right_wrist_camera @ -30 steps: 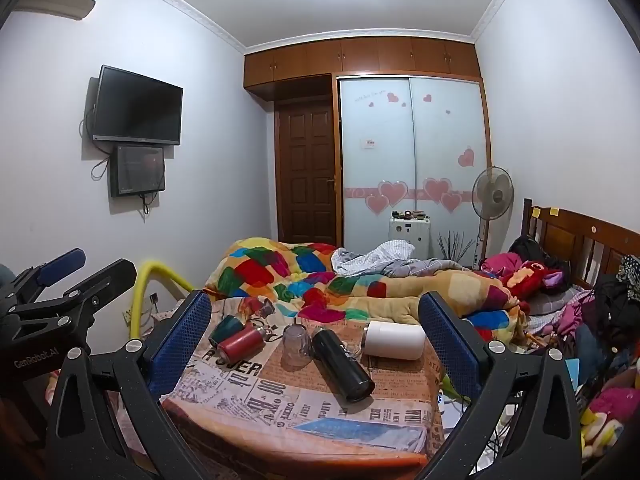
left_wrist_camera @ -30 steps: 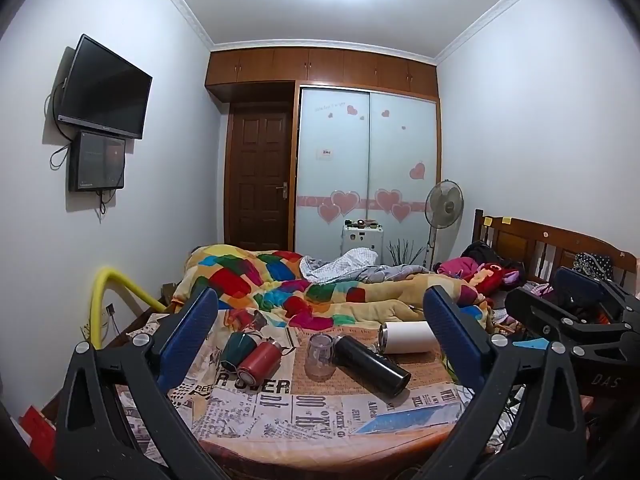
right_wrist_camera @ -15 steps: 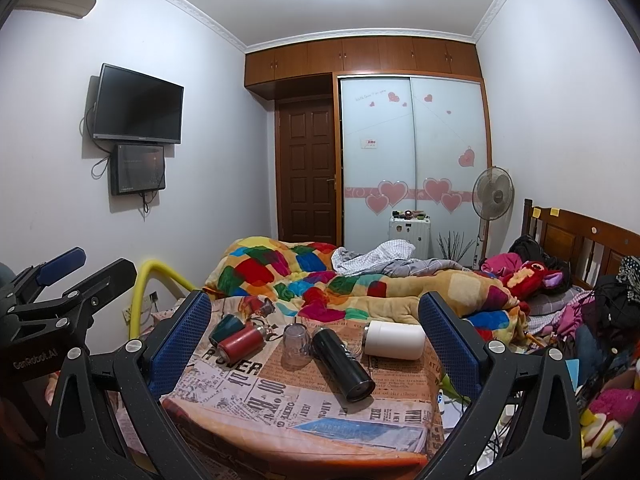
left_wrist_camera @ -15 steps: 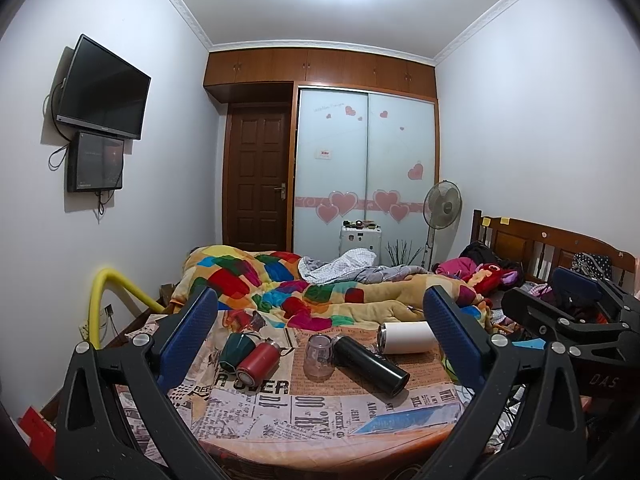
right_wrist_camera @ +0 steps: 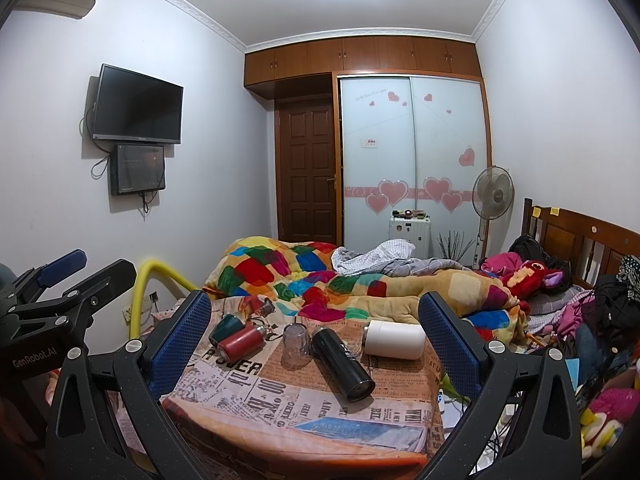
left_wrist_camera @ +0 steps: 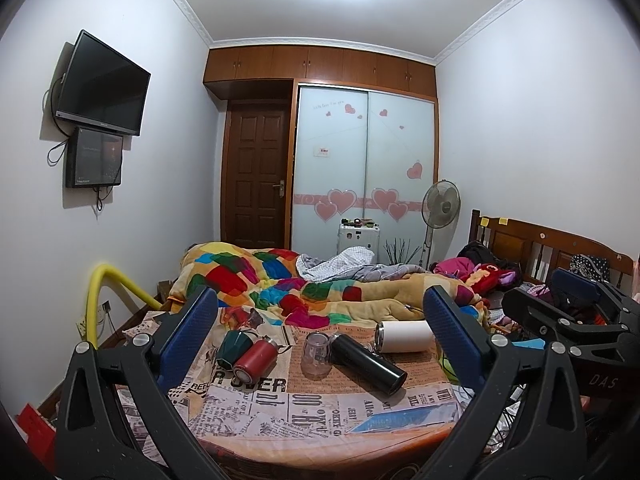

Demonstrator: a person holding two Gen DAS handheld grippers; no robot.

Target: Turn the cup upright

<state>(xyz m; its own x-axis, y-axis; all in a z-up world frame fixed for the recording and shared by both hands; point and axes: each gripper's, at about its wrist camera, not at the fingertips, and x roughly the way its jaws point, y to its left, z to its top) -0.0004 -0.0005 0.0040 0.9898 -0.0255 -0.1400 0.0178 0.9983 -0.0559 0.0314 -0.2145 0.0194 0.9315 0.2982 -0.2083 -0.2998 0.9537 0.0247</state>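
Observation:
Several cups lie on a table covered with a newspaper-print cloth (left_wrist_camera: pixel 280 408). A clear glass cup (left_wrist_camera: pixel 316 354) (right_wrist_camera: pixel 297 345) stands mouth down at the middle. A black flask (left_wrist_camera: pixel 366 362) (right_wrist_camera: pixel 342 362), a white tumbler (left_wrist_camera: pixel 404 337) (right_wrist_camera: pixel 394 339), a red flask (left_wrist_camera: pixel 255 360) (right_wrist_camera: pixel 241 340) and a dark green cup (left_wrist_camera: pixel 234 344) (right_wrist_camera: pixel 225 326) lie on their sides. My left gripper (left_wrist_camera: pixel 320 344) is open and empty, short of the table. My right gripper (right_wrist_camera: pixel 314 340) is open and empty, also held back from the cups.
A bed with a colourful quilt (left_wrist_camera: pixel 304 284) lies behind the table. A yellow pipe (left_wrist_camera: pixel 104 292) arcs at the left. Clothes and toys (right_wrist_camera: pixel 592 312) pile at the right. The right gripper shows at the right of the left wrist view (left_wrist_camera: pixel 568 320), the left gripper at the left of the right wrist view (right_wrist_camera: pixel 56 292).
Both views have shifted only slightly; the cups have not moved and both grippers stay open.

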